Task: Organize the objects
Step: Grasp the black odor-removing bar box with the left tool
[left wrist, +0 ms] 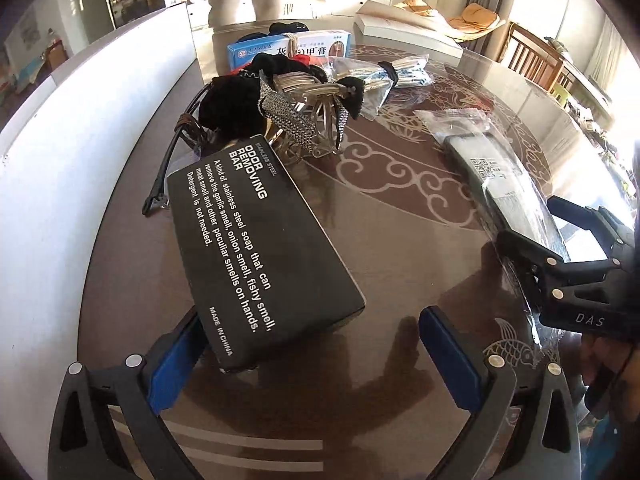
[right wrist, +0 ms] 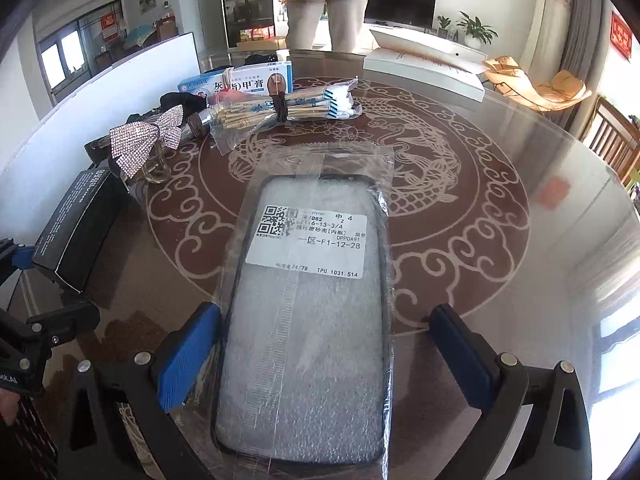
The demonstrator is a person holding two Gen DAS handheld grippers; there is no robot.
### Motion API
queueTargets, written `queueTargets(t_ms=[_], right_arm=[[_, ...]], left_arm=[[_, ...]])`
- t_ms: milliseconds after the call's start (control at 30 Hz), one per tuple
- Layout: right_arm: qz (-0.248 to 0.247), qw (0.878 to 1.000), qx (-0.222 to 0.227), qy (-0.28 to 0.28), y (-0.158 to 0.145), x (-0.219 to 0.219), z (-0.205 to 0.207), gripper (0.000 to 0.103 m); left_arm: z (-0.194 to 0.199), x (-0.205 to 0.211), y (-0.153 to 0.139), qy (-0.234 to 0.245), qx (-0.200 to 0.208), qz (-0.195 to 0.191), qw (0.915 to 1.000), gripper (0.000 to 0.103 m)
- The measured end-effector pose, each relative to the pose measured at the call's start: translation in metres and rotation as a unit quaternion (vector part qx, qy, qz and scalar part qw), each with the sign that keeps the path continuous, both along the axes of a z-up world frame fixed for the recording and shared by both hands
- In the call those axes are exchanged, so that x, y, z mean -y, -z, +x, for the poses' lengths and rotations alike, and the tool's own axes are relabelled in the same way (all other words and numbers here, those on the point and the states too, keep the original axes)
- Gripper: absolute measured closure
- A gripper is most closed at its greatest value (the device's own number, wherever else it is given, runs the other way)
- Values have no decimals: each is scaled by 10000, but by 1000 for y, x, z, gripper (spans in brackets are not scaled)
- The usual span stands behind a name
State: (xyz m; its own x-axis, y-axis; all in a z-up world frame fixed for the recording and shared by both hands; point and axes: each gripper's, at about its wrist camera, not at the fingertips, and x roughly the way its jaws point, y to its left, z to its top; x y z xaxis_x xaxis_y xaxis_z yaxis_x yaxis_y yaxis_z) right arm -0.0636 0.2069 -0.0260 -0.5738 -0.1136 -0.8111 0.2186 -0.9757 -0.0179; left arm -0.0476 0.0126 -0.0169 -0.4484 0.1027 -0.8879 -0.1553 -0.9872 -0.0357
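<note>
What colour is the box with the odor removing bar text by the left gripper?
Black with white lettering; the box shows best in the left wrist view.

A round brown glass-topped table carries a pale dragon and cloud pattern across its middle. Along its left side stands a curved white panel. At the far edge a person in beige trousers stands just beyond the table. Behind them a dark flat television sits on a low white cabinet, with green potted plants beside it. To the right rest a rattan lounge chair with orange cushions and a wooden dining chair. A red wall hanging shows near grey curtains.
</note>
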Motion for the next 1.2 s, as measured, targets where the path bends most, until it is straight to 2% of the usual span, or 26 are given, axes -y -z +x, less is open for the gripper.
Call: queueTargets(t_ms=[133, 367, 500, 700, 867, 1000, 1200], right_arm=[[-1, 10000, 0, 0, 0, 0, 0, 0], [-2, 10000, 0, -2, 0, 0, 0, 0], [-3, 10000, 0, -2, 0, 0, 0, 0], [-5, 10000, -1, -3, 0, 0, 0, 0], [-5, 10000, 0, -4, -1, 0, 0, 0], [-4, 10000, 0, -4, -1, 0, 0, 0], [-4, 10000, -1, -4, -1, 0, 0, 0]], left_arm=[[-9, 24, -3, -455, 14, 332, 9984, 0], [-15, 31, -9, -692, 110, 873, 9937, 0], [-31, 24, -21, -1082, -43, 539, 9927, 0], [-59, 26, -3, -1619, 290, 170, 9862, 0], [-51, 38, 0, -1513, 230, 245, 9879, 0], [-50, 33, 5, -1320, 119, -227, 9909, 0], [-45, 32, 7, -1402, -4, -191, 9899, 0]])
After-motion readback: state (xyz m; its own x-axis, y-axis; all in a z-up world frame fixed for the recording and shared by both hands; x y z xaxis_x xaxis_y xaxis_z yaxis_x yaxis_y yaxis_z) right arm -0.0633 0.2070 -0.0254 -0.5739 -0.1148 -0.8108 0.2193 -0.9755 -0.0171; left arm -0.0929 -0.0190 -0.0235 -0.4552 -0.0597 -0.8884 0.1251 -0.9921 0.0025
